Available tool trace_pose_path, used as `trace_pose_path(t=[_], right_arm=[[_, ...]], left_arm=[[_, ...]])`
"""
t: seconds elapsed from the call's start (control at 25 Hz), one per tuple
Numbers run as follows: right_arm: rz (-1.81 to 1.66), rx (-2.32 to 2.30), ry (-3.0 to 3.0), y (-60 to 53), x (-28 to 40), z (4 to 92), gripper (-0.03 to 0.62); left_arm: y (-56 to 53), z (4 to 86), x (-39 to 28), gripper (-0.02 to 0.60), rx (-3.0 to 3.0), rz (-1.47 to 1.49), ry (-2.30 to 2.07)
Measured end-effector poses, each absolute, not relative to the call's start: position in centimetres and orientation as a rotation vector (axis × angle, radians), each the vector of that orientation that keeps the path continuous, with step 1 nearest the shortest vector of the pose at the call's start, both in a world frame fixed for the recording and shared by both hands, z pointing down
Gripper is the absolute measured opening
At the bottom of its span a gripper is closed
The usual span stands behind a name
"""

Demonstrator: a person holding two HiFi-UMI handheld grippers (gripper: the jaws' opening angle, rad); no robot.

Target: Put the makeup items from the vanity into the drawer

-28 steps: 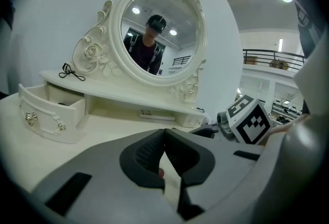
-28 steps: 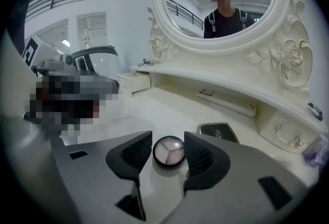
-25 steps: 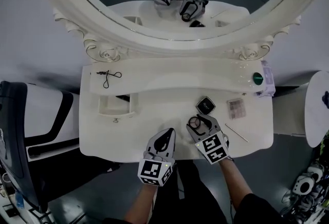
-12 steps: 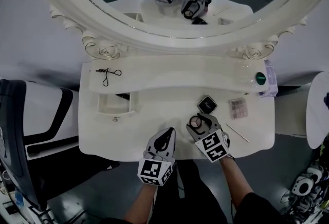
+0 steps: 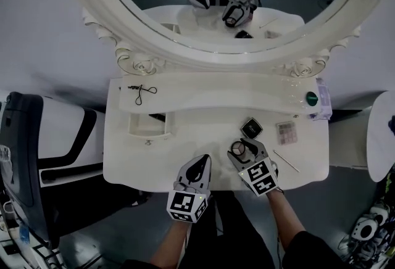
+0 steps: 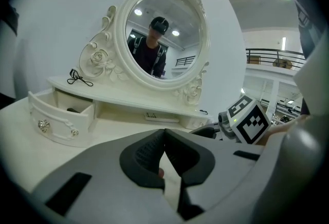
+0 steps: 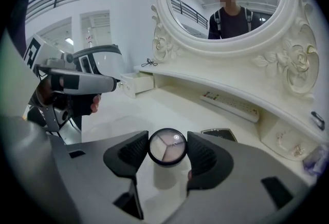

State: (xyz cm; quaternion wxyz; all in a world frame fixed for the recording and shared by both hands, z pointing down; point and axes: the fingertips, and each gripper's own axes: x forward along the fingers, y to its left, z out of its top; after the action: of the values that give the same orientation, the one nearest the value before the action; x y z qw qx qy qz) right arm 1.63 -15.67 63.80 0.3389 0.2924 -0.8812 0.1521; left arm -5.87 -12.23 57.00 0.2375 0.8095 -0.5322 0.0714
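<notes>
Grey fingers of the right gripper (image 7: 167, 138), just opened wide, are set round the compact (image 7: 167, 148); left gripper (image 6: 164, 134) closed, empty.

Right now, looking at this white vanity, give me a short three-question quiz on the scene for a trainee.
1. True or false: the small white vanity drawer is pulled open.
2. What stands between the right gripper's jaws? A the round dark-rimmed powder compact; B a square black case; C a thin stick.
3. Fill in: the left gripper's jaws are ___.
Key: 1 true. 2 A; those jaws have just been opening. 3 together.
</notes>
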Motion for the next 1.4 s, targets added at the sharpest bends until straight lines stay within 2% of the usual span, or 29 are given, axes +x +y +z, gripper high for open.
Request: trace_pose_path(t=[0.56,1.4], right_arm=[[0.388,0.888,-2.504,-12.9,-1.6,53.1,0.232],[0.245,0.651,-2.637,-9.1,-16.7,48.8,0.232]], left_arm=[[-8.3,50.1,-10.1,0.014,2.241,0.134,-1.584],[-3.2,47.4,-22.7,0.014,2.139,0.076,-1.795]])
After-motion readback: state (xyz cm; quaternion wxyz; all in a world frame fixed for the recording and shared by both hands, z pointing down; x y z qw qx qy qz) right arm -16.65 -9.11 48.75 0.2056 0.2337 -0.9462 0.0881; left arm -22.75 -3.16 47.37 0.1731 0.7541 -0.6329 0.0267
